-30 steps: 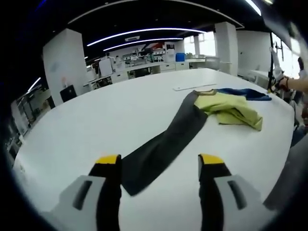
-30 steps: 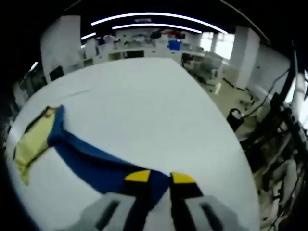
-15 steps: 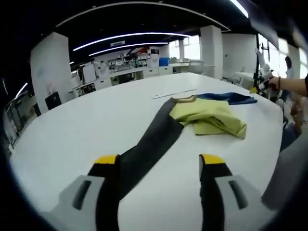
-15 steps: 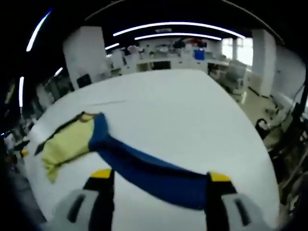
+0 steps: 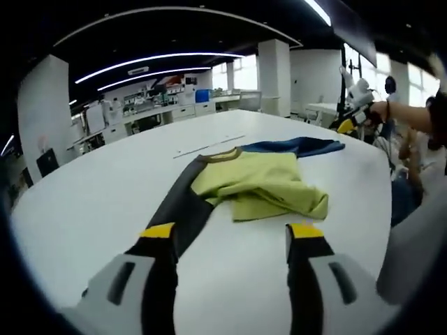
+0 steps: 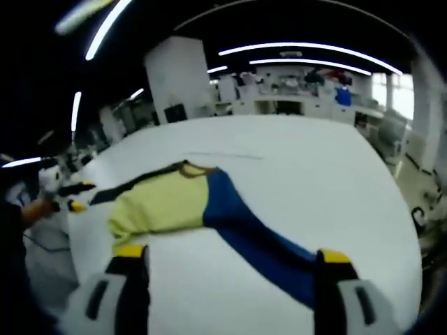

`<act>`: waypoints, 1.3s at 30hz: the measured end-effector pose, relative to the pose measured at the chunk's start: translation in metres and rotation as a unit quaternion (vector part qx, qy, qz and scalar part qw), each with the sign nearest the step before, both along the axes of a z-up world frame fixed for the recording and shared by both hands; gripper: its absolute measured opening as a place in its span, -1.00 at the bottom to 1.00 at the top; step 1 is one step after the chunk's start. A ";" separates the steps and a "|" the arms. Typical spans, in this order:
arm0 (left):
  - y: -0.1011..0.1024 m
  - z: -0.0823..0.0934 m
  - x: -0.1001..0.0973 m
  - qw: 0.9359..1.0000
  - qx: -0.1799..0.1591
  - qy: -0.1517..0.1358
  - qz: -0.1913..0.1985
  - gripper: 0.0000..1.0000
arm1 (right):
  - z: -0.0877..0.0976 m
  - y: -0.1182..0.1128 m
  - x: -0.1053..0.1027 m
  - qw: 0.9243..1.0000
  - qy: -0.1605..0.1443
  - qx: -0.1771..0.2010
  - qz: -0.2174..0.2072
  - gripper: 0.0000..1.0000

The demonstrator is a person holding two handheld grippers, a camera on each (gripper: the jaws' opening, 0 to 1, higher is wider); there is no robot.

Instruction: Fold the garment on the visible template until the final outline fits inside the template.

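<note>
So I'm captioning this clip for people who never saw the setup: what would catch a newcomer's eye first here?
The lime-yellow garment body, rumpled and lying mid-way across the big white table, stands out first. From it a dark grey sleeve stretches toward the open left gripper, while a royal-blue sleeve stretches toward the open right gripper. Neither gripper holds any cloth.

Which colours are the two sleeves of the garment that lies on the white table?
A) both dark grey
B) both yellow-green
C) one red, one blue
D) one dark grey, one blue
D: the garment has a yellow-green body, the left gripper view shows a dark grey sleeve running toward the camera, and the right gripper view shows a blue sleeve stretched across the table.
</note>
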State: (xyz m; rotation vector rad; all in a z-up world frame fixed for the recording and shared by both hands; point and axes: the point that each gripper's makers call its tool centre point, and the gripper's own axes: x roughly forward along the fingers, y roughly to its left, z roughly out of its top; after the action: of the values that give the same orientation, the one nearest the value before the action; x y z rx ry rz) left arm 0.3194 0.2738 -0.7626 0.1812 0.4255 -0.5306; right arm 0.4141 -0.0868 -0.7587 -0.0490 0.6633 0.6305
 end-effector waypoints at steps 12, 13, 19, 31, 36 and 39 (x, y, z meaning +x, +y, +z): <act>-0.071 -0.005 0.008 0.997 -0.036 0.005 -0.064 0.07 | 0.004 0.051 -0.035 0.996 -0.013 -0.015 0.091 0.98; -0.077 -0.004 0.009 0.997 -0.038 0.005 -0.067 0.06 | 0.004 0.054 -0.037 0.995 -0.012 -0.015 0.096 0.98; -0.102 -0.005 0.011 0.995 -0.044 0.005 -0.085 0.01 | 0.003 0.072 -0.053 0.993 -0.015 -0.015 0.120 0.98; -0.146 -0.026 0.007 0.989 0.007 0.008 -0.145 -0.14 | -0.012 0.091 -0.077 0.988 -0.015 -0.030 0.153 0.98; -0.153 -0.043 0.006 0.982 0.075 0.000 -0.175 -0.23 | -0.018 0.095 -0.085 0.987 -0.010 -0.028 0.156 0.98; -0.161 -0.047 0.004 0.980 0.094 0.003 -0.175 -0.25 | -0.021 0.096 -0.087 0.987 -0.009 -0.027 0.155 0.98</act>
State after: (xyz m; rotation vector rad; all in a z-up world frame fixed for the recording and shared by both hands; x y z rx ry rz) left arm 0.3233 0.1129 -0.8095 0.4420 0.4525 -0.8371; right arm 0.3271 0.0093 -0.7800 -0.2108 0.6605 0.9106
